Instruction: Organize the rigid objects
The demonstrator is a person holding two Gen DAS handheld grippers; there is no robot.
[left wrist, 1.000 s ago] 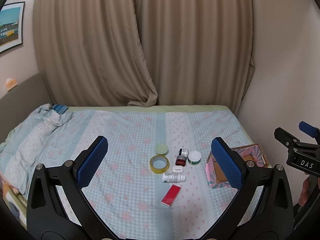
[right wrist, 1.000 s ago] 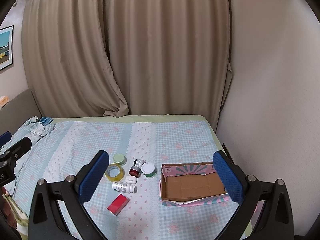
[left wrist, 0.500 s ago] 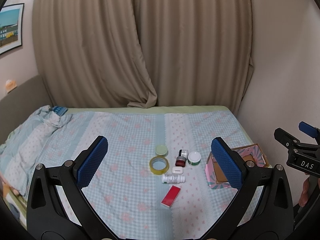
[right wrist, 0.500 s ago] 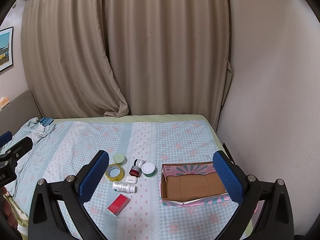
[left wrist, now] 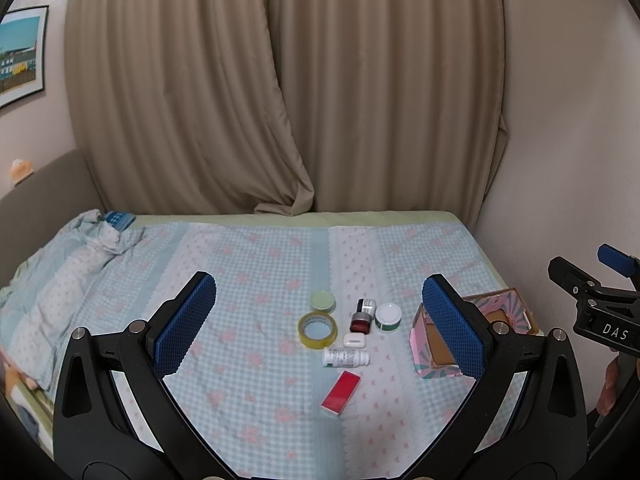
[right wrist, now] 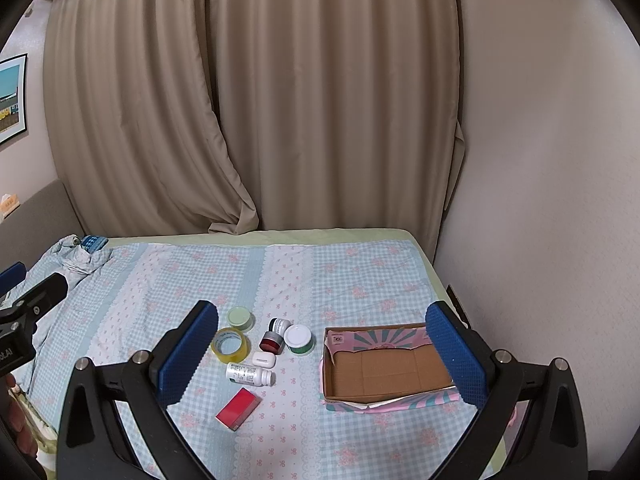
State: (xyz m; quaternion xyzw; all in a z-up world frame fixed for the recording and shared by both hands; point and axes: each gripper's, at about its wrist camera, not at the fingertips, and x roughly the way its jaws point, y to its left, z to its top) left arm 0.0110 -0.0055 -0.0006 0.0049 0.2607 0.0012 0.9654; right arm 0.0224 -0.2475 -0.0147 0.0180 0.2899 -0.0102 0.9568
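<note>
Right wrist: checked bedspread (right wrist: 360, 276), beige curtains (right wrist: 256, 100).

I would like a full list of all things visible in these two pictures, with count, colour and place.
box: 1, pink-teal, brown inside, empty, right on bed
tape roll: 1, yellowish, left of cluster
round tin: 1, pale green, behind tape
jar: 1, white lid, green body, nearest box
small jars: 2, dark, one red, lying
earbud case: 1, white, centre
bottle: 1, white, lying
flat block: 1, red, nearest camera
bedspread: 1, blue-pink
curtains: beige, behind
left gripper: open, blue pads
right gripper: open, blue pads
</note>
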